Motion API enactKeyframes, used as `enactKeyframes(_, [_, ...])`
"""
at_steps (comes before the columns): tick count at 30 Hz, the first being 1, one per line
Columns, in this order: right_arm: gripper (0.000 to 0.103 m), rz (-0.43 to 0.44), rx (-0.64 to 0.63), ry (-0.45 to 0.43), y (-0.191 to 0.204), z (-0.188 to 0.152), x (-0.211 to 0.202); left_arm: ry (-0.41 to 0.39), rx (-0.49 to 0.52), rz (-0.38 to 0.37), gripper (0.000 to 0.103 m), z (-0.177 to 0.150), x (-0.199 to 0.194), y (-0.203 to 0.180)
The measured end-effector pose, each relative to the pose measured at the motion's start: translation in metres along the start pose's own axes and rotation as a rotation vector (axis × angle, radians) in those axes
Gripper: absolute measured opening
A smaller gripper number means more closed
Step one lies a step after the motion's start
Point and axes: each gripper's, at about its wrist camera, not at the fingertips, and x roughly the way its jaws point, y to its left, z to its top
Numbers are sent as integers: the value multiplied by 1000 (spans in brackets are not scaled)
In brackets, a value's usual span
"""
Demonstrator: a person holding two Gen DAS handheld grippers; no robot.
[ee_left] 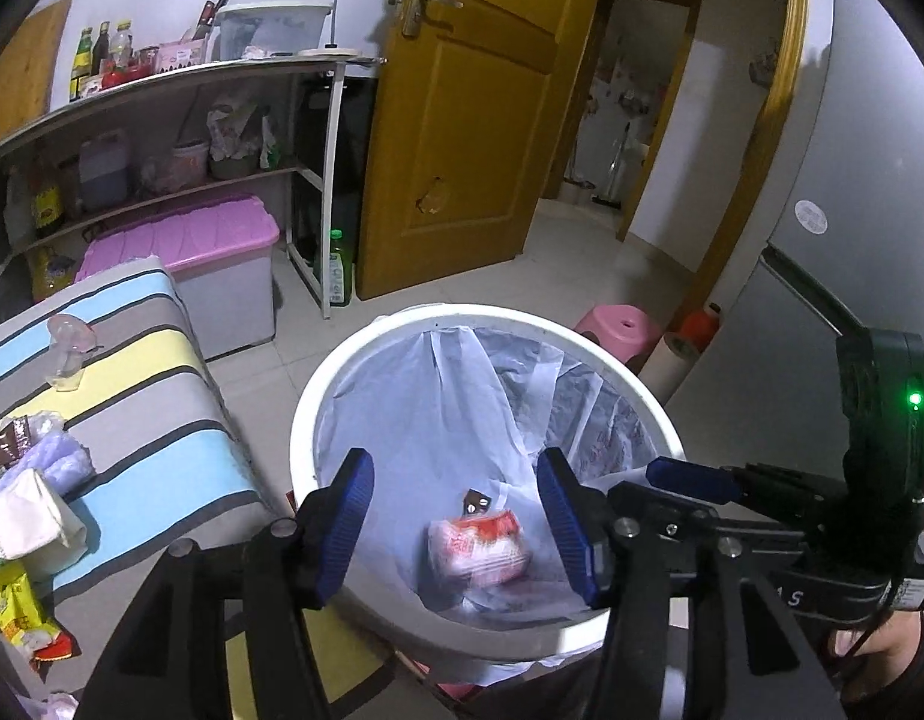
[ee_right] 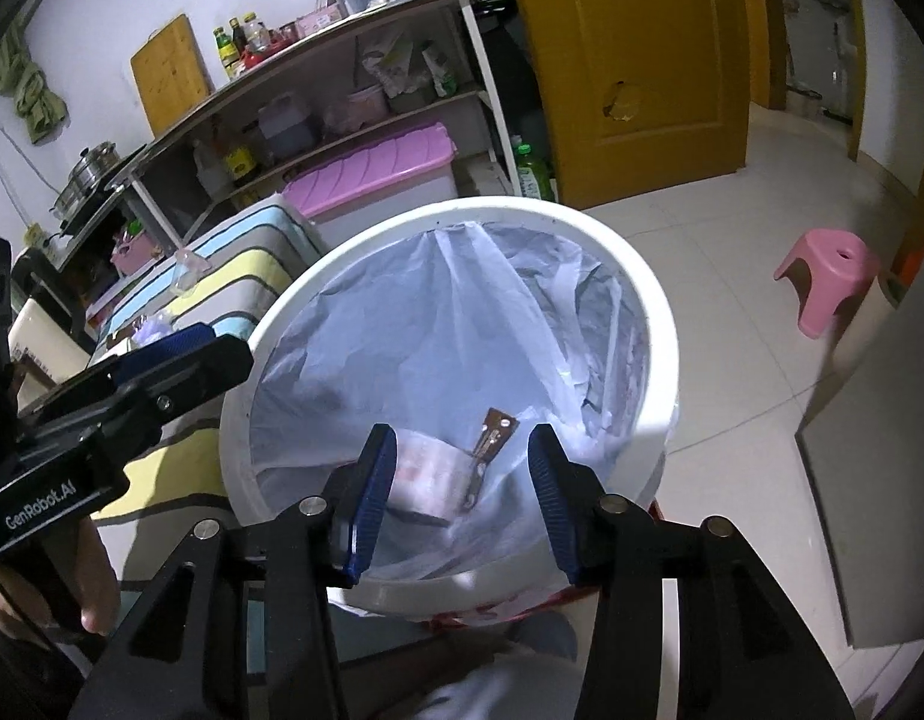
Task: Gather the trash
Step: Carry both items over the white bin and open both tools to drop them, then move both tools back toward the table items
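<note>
I read "GenRobot.AI" on the left gripper at my right-wrist view's left edge. Both claws angle down over the white bin at frame centre. My left claw gapes wide and empty; my right gripper stands apart, gripping nothing. A red-and-white wrapper and brown wrapper lie inside the bin.

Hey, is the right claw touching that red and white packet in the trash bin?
Apart. The right wrist view shows the right claw open and empty above the bin's rim, with the red and white packet lying down in the liner below.
</note>
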Motion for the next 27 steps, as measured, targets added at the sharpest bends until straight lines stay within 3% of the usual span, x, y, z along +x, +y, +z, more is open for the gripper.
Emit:
enactKeyframes(9, [47, 42, -58, -50, 23, -3, -17, -43, -65, 37, 57, -9, -38, 15])
enactKeyframes(14, [47, 59, -100, -55, 43, -9, -21, -75, -101, 107, 56, -26, -70, 30])
enactKeyframes(27, [47, 230, -260, -1, 121, -34, -16, -111, -177, 285, 56, -67, -138, 67])
